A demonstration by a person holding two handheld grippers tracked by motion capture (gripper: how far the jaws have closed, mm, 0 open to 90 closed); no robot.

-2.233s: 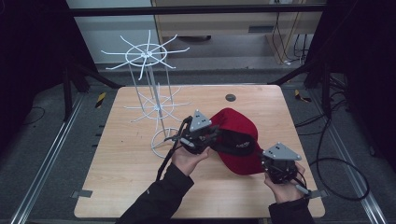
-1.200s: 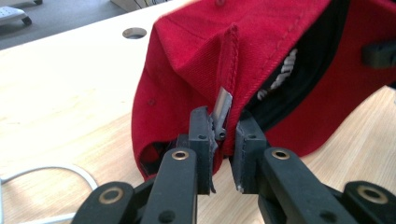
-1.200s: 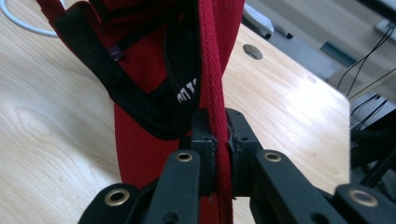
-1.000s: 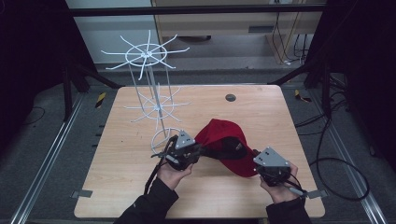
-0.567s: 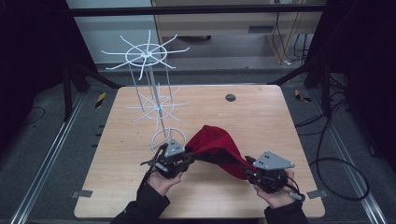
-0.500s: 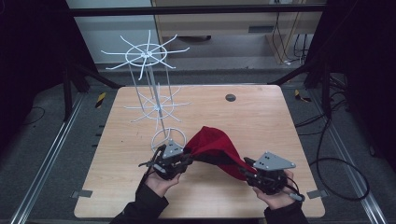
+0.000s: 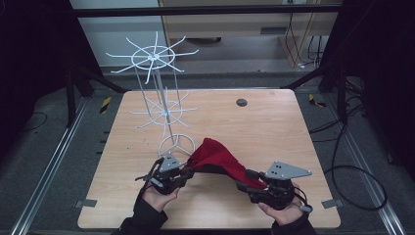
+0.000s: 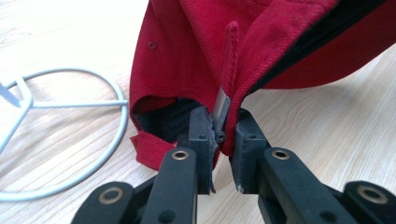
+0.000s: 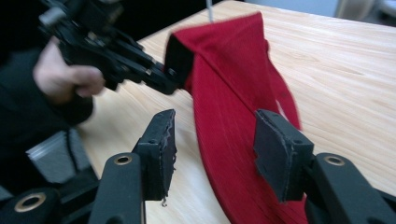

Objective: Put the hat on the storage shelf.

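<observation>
From the high view, a light wooden square table [image 7: 274,122] stands on a dark grey floor, with metal rails along its left side, cables trailing at the right and pale cabinets beyond the far edge. A white wire display stand with spoked tiers [image 7: 161,105] rises from its ring base on the table's left half. A small dark round disc [image 7: 241,102] lies near the far edge. A red fabric cap [image 7: 218,159] is lifted and stretched between the left gripper [image 7: 182,172] and the right gripper [image 7: 254,182] near the front edge.

In the left gripper view, the jaws are pinched on the cap's rear strap and edge beside its metal buckle [image 8: 222,103], above the pale wood and the stand's ring base.

In the right gripper view, the jaws stand apart, straddling the cap's red fabric without closing on it.
</observation>
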